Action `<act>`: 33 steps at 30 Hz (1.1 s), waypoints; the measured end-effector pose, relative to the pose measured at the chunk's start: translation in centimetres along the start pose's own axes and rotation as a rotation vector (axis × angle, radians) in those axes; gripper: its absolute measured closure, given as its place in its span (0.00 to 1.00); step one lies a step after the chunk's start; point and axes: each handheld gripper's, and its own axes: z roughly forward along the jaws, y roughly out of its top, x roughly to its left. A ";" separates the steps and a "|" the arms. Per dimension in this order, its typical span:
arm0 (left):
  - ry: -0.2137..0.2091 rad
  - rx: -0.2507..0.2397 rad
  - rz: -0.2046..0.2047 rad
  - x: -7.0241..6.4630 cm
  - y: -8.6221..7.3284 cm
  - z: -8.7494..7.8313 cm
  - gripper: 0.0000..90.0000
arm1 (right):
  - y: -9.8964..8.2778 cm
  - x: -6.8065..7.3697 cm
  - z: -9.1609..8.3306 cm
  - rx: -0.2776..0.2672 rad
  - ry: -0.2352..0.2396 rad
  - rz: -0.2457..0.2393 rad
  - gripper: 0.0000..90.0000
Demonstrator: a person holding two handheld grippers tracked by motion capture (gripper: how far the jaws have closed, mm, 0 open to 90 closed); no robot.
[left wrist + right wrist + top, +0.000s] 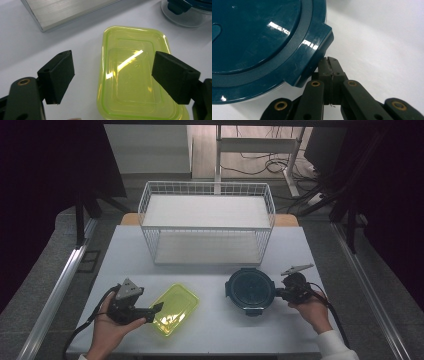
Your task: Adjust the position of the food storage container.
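Observation:
A yellow-green see-through rectangular container (176,308) lies on the white table (210,330) at front left. My left gripper (156,310) is at its near-left end. In the left gripper view my left gripper (113,65) is open, with its jaws wide apart over the container (132,75) and not touching it. A round container with a dark teal lid (249,289) stands at front right. My right gripper (277,293) is at its right rim. In the right gripper view my right gripper (328,62) is shut, its tips tucked just under a latch tab of the teal lid (257,37).
A white wire basket shelf (206,222) stands at the back middle of the table; its metal base (70,10) is at the top left of the left gripper view. The round container (185,12) is at that view's top right. Cables trail on the floor behind.

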 end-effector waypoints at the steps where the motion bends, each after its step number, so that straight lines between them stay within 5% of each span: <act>1: 0.000 -0.001 0.000 0.0 0.0 0.0 0.20 | 0.2 0.3 0.1 0.000 0.001 -0.005 0.99; 16: 0.000 -0.001 0.000 0.0 0.0 0.0 0.20 | 1.2 2.6 1.0 0.003 0.032 -0.050 0.99; 33: -0.001 -0.001 -0.002 0.0 0.0 0.1 0.19 | 1.3 3.2 1.1 -0.008 0.081 -0.059 0.99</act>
